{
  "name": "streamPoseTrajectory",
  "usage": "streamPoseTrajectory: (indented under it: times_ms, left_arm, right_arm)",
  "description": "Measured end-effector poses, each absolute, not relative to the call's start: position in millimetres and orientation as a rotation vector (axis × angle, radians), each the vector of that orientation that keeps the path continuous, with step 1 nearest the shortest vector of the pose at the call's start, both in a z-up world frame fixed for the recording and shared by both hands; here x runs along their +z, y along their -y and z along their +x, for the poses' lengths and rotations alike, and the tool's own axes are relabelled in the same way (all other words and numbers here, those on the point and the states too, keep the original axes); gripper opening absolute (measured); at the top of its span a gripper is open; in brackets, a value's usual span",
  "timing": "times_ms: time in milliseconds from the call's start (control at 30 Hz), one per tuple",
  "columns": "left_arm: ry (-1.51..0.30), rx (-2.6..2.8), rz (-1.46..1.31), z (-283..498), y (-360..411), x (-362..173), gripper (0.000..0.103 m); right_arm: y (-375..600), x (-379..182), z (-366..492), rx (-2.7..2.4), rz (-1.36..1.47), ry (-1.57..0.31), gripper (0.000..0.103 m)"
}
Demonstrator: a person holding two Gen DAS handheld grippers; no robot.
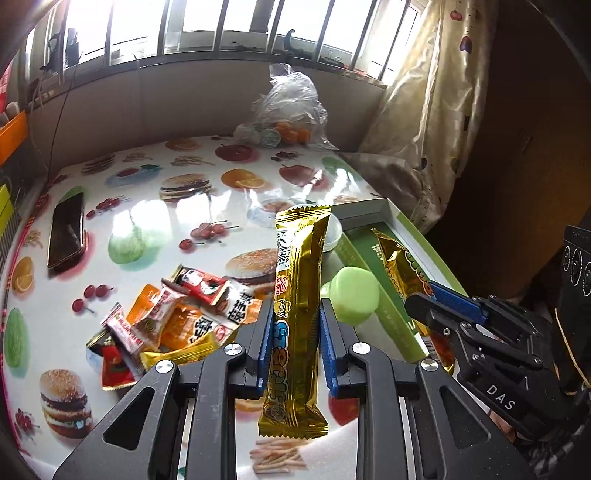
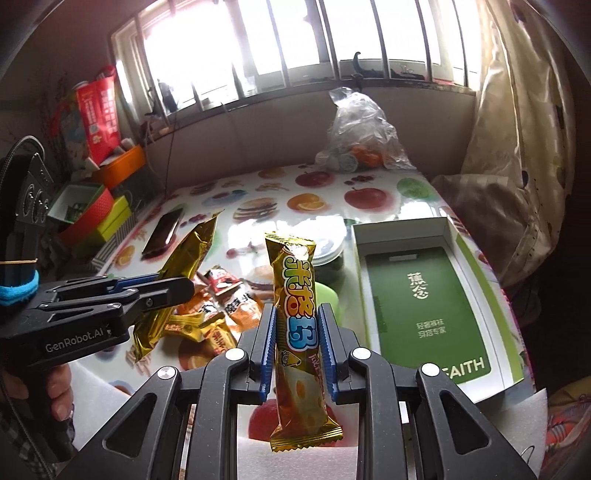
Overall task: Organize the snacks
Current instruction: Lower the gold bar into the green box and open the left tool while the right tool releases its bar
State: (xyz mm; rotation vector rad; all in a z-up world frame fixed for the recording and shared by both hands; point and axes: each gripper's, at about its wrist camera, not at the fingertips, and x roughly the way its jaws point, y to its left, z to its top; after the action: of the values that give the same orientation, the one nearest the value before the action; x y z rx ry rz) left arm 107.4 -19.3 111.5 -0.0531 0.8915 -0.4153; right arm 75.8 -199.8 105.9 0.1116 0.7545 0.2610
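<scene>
Two long gold foil snack bars, one per hand-held gripper. First gold foil bar, barcode side up, clamped upright between the blue-padded fingers of the left hand-held gripper, raised off the worktop; same bar seen tilted in the right wrist view. Second gold foil bar with blue and yellow lettering, pinched near its middle by the right hand-held gripper, also held clear of the surface — in the left wrist view its wrapper hanging over the box.

Just beside, to the right: shallow white cardboard box with green inner panel and white lettering, lying flat near the worktop's right edge. Between box and bars, a pale green rounded plastic object, with a white-lidded jar behind it.

Left of the held bars, a loose heap of small red, orange and yellow snack packets, overlapping one another. Farther left, well apart, a dark smartphone flat on the glossy fruit-and-burger patterned worktop.

At the far edge, a knotted clear plastic bag with orange fruit inside, under the barred window. Cream curtain with cherry print on the right; coloured storage boxes stacked off the left side.
</scene>
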Motion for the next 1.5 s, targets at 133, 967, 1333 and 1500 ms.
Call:
streamPoseTrajectory:
  times_ms: [133,967,1333,1500]
  left_arm:
    - [-0.897,-0.441,-0.063,118,37,115,0.024]
    - [-1.035,-0.559,-0.065,170,162,83,0.024]
    - [-1.093,-0.523,-0.025,187,186,58,0.024]
    - [-1.101,-0.504,-0.016,190,193,51,0.024]
  right_arm:
    - [221,105,80,0.210,0.131,-0.758,0.021]
    - [304,51,104,-0.006,0.186,-0.862,0.021]
    - [300,36,111,-0.048,0.091,-0.886,0.021]
    - [301,33,112,-0.049,0.093,-0.886,0.022]
